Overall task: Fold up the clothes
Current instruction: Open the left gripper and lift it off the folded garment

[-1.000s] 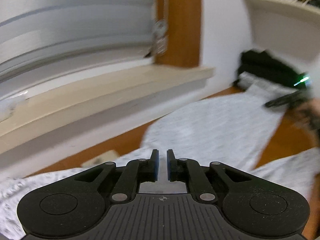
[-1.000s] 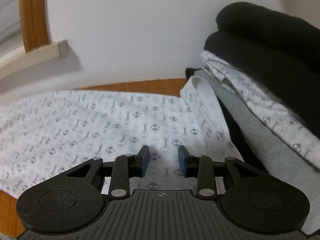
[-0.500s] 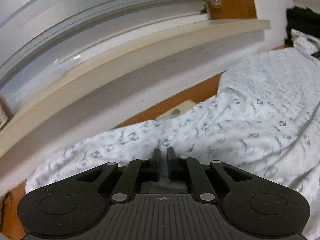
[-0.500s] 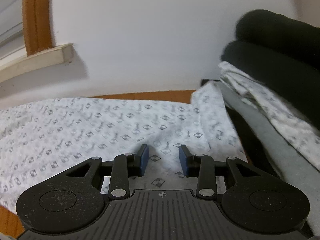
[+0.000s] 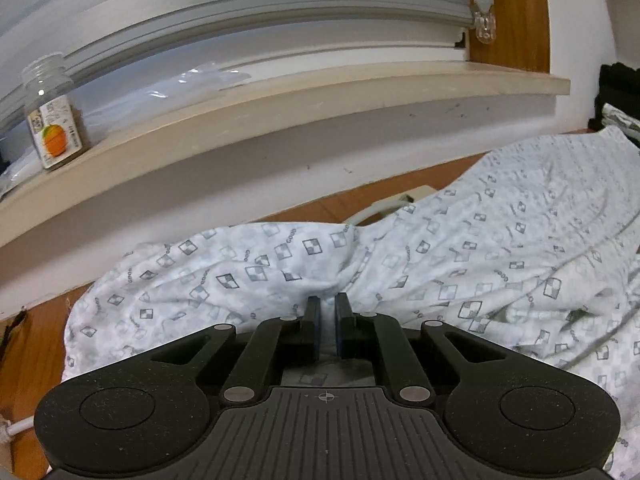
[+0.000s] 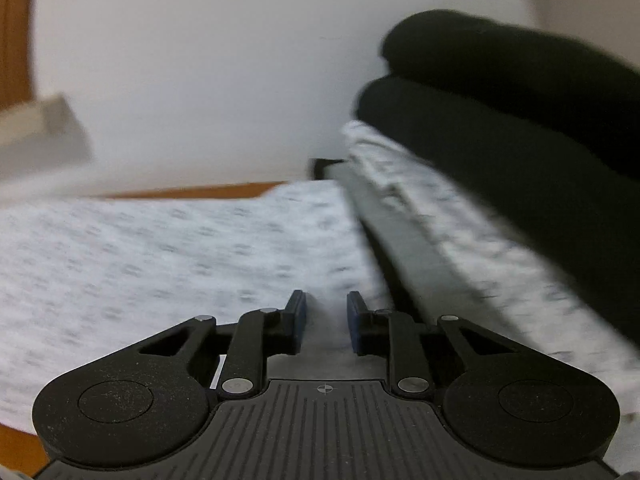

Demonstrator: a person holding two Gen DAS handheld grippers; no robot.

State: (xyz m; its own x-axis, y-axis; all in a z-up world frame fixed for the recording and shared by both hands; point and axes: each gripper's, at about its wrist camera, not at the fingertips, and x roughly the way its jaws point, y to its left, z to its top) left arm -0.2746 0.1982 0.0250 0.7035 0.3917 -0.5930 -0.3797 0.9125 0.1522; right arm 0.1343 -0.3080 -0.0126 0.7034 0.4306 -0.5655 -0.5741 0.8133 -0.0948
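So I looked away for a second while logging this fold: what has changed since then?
The left gripper, shut on the patterned garment, has swung left along the windowsill. The right gripper has just been closing over the garment's edge. The folded stack stays put.

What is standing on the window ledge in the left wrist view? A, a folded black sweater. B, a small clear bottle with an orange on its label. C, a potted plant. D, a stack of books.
B: a small clear bottle with an orange on its label stands at the left end of the window ledge, above the patterned white garment.
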